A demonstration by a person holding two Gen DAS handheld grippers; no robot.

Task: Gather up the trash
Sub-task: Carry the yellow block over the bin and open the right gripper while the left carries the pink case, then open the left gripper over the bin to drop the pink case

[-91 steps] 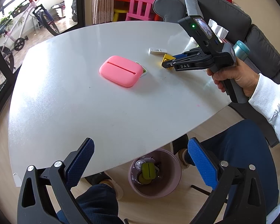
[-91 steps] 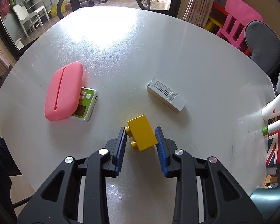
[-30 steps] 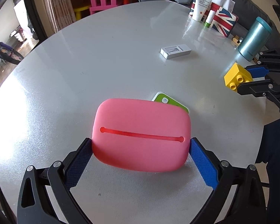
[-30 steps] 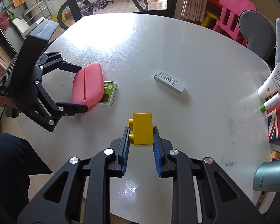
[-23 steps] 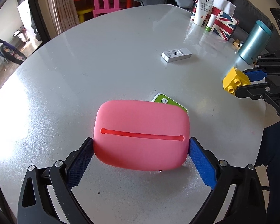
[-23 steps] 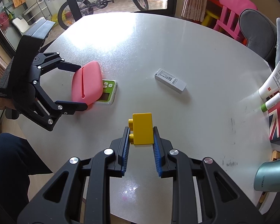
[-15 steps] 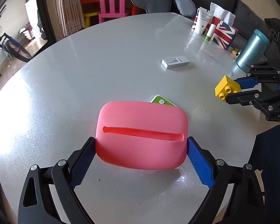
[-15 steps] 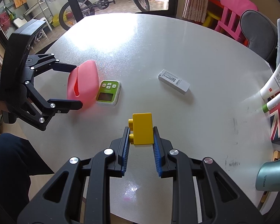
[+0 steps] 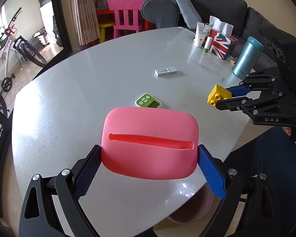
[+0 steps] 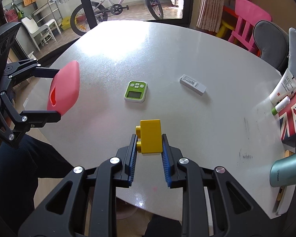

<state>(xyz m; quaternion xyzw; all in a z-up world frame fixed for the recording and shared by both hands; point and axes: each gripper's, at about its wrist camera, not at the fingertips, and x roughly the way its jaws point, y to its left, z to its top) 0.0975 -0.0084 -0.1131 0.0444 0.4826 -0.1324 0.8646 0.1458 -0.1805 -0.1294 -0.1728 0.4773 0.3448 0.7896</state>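
- The left gripper (image 9: 149,169) has its jaws clamped wide on the ends of a pink pouch (image 9: 150,142), held clear above the worktop (image 9: 69,102) near its front edge.
- The right gripper (image 10: 149,158) has its jaws closed on a yellow toy brick (image 10: 150,136), also off the worktop.
- A green timer (image 10: 135,91) and a white stick (image 10: 193,84) lie flat on the worktop, well apart.
- Below the worktop edge sits what seems to be a pinkish bin (image 9: 189,213), mostly hidden.

Timer (image 10: 135,91) on table (image 10: 167,45), stick (image 10: 192,84) right of it, tumbler (image 9: 247,57) beyond.
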